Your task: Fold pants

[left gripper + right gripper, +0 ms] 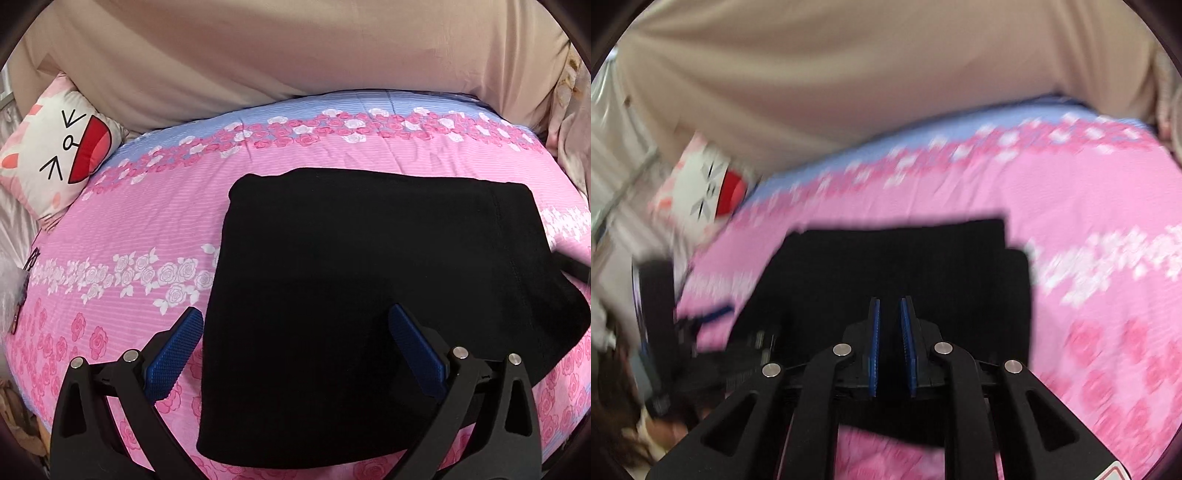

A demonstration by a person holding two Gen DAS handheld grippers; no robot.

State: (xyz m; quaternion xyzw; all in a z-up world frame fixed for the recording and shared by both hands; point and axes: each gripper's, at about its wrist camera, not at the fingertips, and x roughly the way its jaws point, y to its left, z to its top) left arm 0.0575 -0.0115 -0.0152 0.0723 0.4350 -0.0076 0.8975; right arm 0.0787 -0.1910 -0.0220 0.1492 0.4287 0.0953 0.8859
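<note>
One pair of black pants [369,280], folded into a flat, roughly rectangular block, lies on the pink rose-print bedspread [129,229]. Taking the pants as landmark: one cat-face cushion [62,147] sits well apart, beyond their far left corner at the bedspread's edge; one beige cloth backdrop [295,55] rises behind the far edge of the bed.

Two grippers. Left gripper [295,325]: jaws spread wide, nothing pinched. Its two blue pads: one [173,354] is over bare bedspread just beside the pants' left edge, the other is over the black cloth. Cannot tell if either touches.

Right gripper [890,314]: jaws nearly closed, with a thin slit between its two blue pads [874,332]. It hangs over the near middle of the pants. The cloth behind the slit is black, so I cannot tell whether any fabric is caught. The right wrist view is blurred; it shows the left gripper dimly at the pants' left side.
</note>
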